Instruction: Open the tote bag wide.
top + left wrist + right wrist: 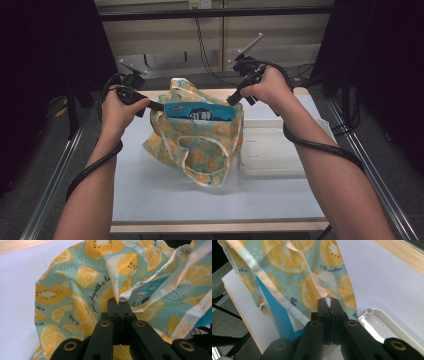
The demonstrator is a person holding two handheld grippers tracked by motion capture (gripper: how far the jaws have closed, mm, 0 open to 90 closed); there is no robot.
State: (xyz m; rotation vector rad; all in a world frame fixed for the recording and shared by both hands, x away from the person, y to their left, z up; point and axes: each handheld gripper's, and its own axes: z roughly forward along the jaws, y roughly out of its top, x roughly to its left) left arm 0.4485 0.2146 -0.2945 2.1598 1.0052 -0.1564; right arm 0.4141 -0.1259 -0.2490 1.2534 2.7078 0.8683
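Note:
A teal cloth bag (200, 137) printed with orange slices stands on the white table, its mouth held open. A blue packet (200, 112) sticks up out of it. My left gripper (159, 106) is shut on the bag's left rim; in the left gripper view the jaws pinch the white hem (122, 298) of the bag (75, 302). My right gripper (232, 100) is shut on the right rim; in the right gripper view its jaws clamp the hem (327, 300) of the bag (312, 277), with the blue packet (279, 315) showing inside.
A white plastic tray (280, 150) lies on the table just right of the bag, also seen as the white tray (387, 327). The white table top (165, 195) has a wooden front edge. Metal rails run along both sides; cables hang at the back.

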